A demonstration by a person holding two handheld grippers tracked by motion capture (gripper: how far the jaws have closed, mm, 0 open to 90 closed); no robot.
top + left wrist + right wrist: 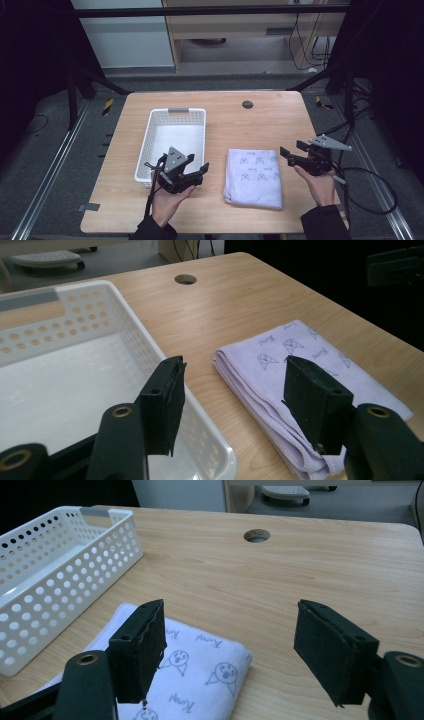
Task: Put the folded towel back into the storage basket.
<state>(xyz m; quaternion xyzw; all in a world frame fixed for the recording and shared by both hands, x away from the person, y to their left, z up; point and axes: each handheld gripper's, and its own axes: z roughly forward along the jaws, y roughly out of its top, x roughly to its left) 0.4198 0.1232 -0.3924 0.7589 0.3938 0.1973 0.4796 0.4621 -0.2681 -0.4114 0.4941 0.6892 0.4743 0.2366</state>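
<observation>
A folded pale lilac cloth (252,176) printed with small cartoon faces lies on the wooden table (225,120), right of a white perforated basket (150,131). My left gripper (200,170) hovers over the basket's near right corner, open, nothing between its jaws. In the left gripper view the cloth (300,370) lies just beyond the gripper (235,390) and the basket's rim (150,347) runs under its left jaw. My right gripper (290,152) stands open at the cloth's far right corner. From the right gripper view, the gripper (230,645) has the cloth's corner (200,675) below its left jaw.
The basket (55,560) is empty. A round cable hole (247,104) sits near the table's far edge. Black cables trail off the table's right side. Bare tabletop lies beyond the cloth.
</observation>
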